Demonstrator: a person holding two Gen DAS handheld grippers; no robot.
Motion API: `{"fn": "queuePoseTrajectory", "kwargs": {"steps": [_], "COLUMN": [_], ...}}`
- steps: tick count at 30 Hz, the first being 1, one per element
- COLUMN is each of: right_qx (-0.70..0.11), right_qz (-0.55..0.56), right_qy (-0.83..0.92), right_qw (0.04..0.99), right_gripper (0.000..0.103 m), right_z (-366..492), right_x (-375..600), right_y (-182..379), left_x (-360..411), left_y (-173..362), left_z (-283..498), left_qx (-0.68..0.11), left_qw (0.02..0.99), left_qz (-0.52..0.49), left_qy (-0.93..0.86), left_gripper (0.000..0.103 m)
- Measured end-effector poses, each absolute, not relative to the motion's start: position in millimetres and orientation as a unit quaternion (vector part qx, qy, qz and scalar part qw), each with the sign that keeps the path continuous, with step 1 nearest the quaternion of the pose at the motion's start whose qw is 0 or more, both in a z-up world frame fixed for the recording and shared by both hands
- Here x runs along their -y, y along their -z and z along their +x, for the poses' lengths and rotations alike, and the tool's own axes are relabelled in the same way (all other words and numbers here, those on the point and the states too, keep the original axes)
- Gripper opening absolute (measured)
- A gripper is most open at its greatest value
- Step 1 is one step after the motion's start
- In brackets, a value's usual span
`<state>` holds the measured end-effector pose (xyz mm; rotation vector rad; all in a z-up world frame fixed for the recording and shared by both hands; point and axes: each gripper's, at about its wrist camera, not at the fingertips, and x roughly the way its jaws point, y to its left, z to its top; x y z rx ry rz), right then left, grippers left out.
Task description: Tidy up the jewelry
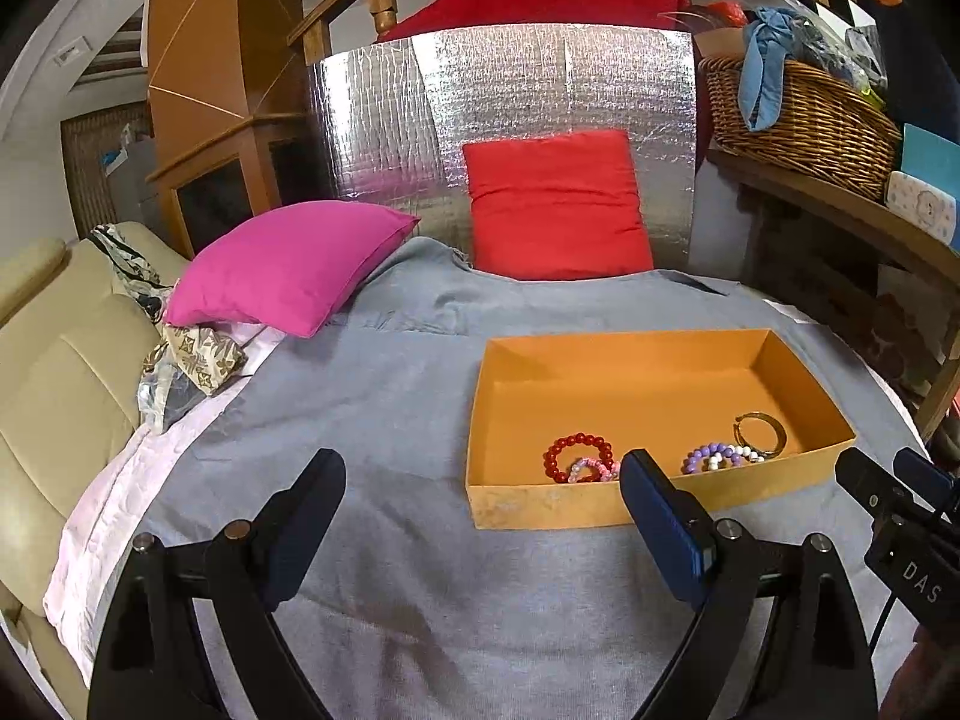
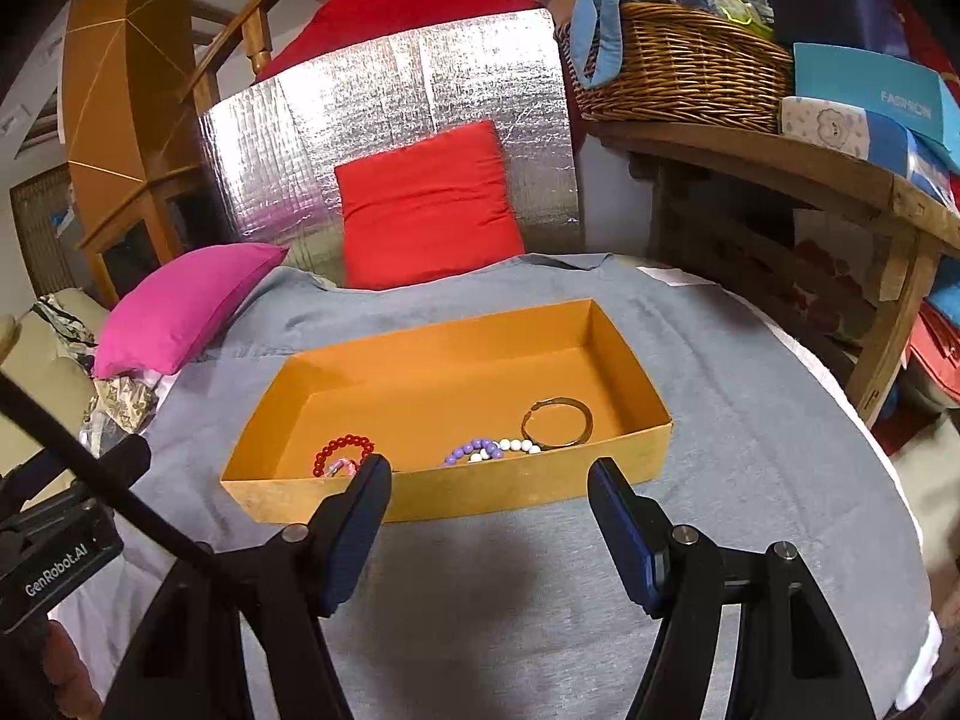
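Jewelry in the box, both tools empty
Left tool (image 1: 483, 474) and right tool (image 2: 489, 480) hang spread before the orange box (image 2: 456, 501) holding the bracelets (image 2: 489, 450); sorting seems nearly finished, or next reach inside.

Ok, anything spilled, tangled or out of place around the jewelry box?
Nothing spilled. All the jewelry sits inside the orange box; only the pink bead bracelet overlaps the red bead bracelet, so they may be tangled.
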<state>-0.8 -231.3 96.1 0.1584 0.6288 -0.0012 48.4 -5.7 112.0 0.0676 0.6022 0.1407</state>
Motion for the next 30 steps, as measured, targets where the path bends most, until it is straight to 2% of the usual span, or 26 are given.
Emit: {"fn": "queuePoseTrajectory", "kwargs": {"steps": [30], "right_qx": [-0.307], "right_qz": [0.072], "right_qy": [-0.002], "right_qw": [0.949], "right_gripper": [0.072], "right_z": [1.6], "right_x": [225.4], "right_y": [-94.9], "left_x": [5.9], "left_y": [-112.2], "left_z": [49.5], "left_qx": [-0.305], "left_qw": [0.948], "left_qz": [0.035], "left_qy": [-0.082], "left_gripper": [0.093]}}
